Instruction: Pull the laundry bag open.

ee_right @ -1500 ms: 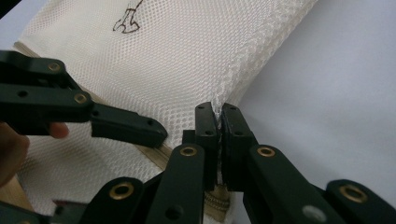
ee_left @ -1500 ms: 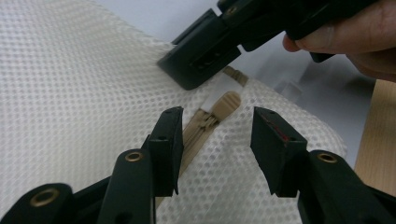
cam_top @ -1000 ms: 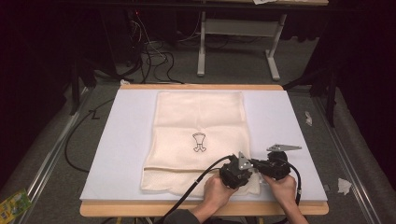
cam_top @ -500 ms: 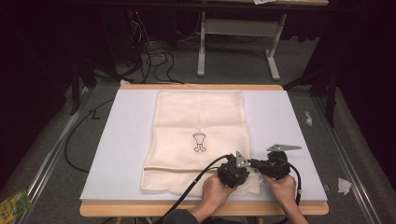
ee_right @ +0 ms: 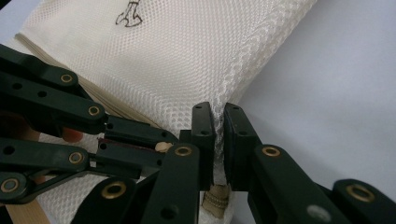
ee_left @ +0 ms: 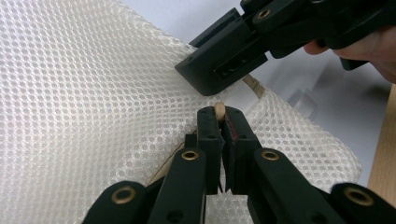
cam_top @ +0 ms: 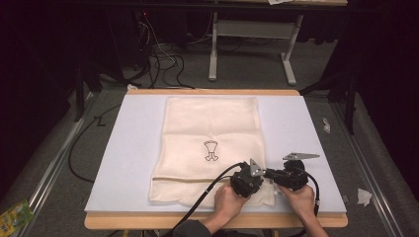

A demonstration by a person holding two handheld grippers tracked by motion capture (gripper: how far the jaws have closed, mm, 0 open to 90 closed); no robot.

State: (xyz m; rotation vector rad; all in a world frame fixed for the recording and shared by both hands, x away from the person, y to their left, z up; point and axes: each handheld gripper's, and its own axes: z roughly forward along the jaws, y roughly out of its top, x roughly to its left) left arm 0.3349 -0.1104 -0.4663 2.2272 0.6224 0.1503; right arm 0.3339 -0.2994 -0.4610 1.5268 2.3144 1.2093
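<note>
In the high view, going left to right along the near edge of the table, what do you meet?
Bare white table surface → near-left corner of the mesh bag → left tool → right tool → bare surface again.

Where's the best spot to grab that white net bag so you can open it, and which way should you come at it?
Probably the near right corner of the mesh bag, approached from the table's front edge. The bag lies flat, so only its edges offer something to pinch. There the left gripper is shut on a small beige tab, likely the zip pull, while the right gripper clamps the stitched side seam beside it.
</note>
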